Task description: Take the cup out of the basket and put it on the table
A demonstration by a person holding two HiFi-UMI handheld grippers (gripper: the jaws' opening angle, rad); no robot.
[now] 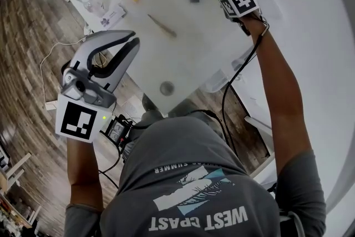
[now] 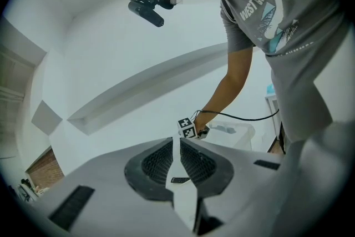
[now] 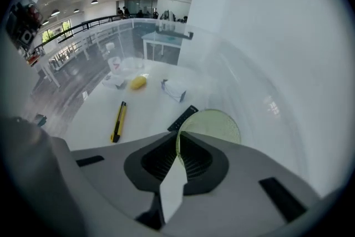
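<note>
Cup [image 3: 213, 126] is seen down inside the clear plastic basket [image 3: 252, 83]. It's a pale greenish see-through one, and its thin wall is already pinched just below the rim by the right gripper [image 3: 178, 139], whose jaws are closed onto it. Whether the bottom is resting on the basket floor can't be told. It's judged to be light, thin and a bit flexy, so the wall could get squashed if it's squeezed hard, and the slick-looking plastic could be twisted out of the pads if it's swung fast. From above, the rim is probably the only place it can be taken, and a bite a little way down the wall is reckoned safer than one right at the lip. The left gripper [image 2: 177, 144] is held up off to the side over the wood floor [image 1: 33, 36], its jaws pressed together on nothing. The white table [image 3: 141, 119] looks smooth and glossy, with room for a set-down left among a yellow utility knife [image 3: 118, 121], a black remote [image 3: 183, 117], a small yellow lump [image 3: 138, 82] (lemon maybe, can't be told) and a small white packet [image 3: 175, 90]. Past the table, a big open hall is shown, with strip lights on the ceiling, railings and more tables far off.
</note>
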